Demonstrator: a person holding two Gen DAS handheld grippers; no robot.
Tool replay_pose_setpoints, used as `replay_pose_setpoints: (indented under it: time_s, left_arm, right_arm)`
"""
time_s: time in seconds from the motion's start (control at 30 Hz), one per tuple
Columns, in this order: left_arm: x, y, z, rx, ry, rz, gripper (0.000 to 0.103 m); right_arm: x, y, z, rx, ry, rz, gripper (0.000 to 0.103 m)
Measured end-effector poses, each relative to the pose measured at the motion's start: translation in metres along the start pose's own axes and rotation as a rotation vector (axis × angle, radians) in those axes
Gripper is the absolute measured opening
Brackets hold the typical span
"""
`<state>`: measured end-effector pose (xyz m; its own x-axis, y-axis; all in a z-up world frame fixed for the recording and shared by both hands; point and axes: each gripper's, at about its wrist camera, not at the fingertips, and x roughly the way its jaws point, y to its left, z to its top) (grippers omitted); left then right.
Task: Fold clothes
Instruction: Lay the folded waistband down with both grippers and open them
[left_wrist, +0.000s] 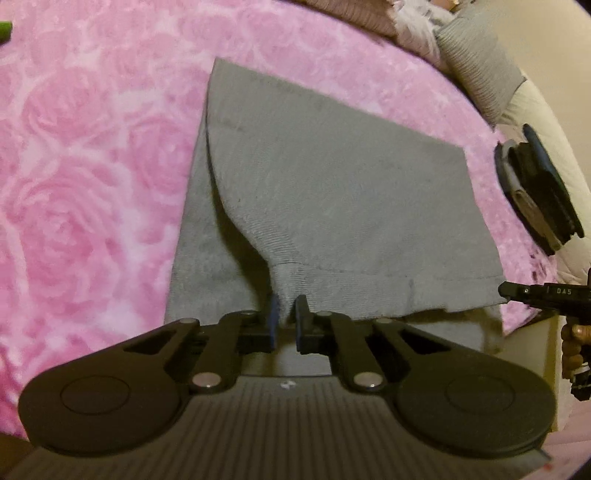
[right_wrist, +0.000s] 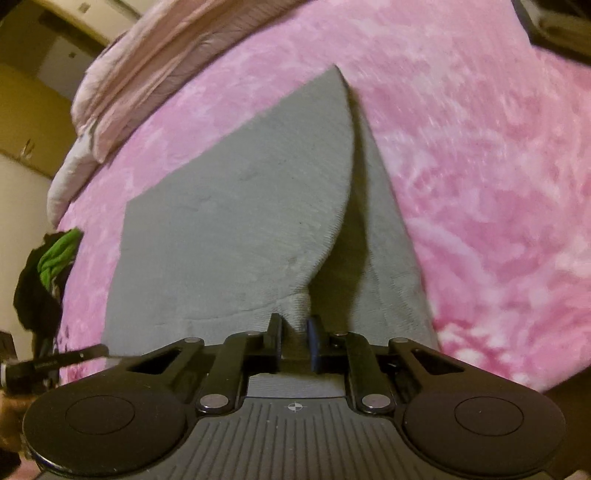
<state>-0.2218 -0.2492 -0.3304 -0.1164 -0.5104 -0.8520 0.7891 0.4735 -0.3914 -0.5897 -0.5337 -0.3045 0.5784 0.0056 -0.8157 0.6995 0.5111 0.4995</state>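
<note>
Surface: pink rose-patterned plush blanket (left_wrist: 92, 166); cream wall behind.
Garment: grey knit cloth (left_wrist: 332, 192) flat on it, hem towards me.
My left gripper (left_wrist: 286, 317): angled down, pinching the hem.
My right gripper (right_wrist: 295, 341): likewise clamped on the hem.

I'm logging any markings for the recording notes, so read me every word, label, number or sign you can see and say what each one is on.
"DAS": white letters on the black right tool at the right edge of the left wrist view; slightly blurred, so the reading is not certain.
A small white mark on the left tool body: too blurred to read.
A crosshair circle sign, no letters, on the right tool's ribbed body in its own view.
Grey knitted garment and pink rose-patterned blanket: no text.
</note>
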Motion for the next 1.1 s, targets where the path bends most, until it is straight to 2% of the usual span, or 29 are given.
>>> replay_pose_setpoints:
  time_s: [0.17, 0.37, 0.53, 0.7, 0.8, 1.0, 1.1]
  left_arm:
    - [-0.027, -0.004, -0.030, -0.006, 0.012, 0.010, 0.006]
    - [-0.009, 0.002, -0.061, -0.015, 0.072, 0.034, 0.006]
    - [0.000, 0.003, -0.066, 0.033, 0.089, 0.062, 0.006]
    - [-0.012, -0.002, -0.064, 0.058, 0.079, 0.066, 0.006]
    - [-0.005, 0.000, -0.068, 0.053, 0.095, 0.074, 0.006]
    - [0.002, -0.002, -0.067, 0.053, 0.125, 0.137, 0.006]
    - [-0.012, -0.001, -0.068, 0.048, 0.144, 0.189, 0.006]
  right_arm:
    - [-0.022, 0.011, -0.030, -0.045, 0.030, -0.003, 0.010]
    - [0.000, -0.001, -0.059, -0.066, 0.093, -0.056, 0.010]
    - [0.004, -0.006, -0.067, -0.081, 0.099, -0.063, 0.009]
    - [-0.008, 0.000, -0.068, -0.110, 0.088, -0.049, 0.009]
    - [0.000, -0.004, -0.071, -0.130, 0.104, -0.053, 0.009]
    - [0.014, -0.006, -0.072, -0.168, 0.118, -0.103, 0.011]
    - [0.002, -0.011, -0.072, -0.141, 0.106, -0.164, 0.023]
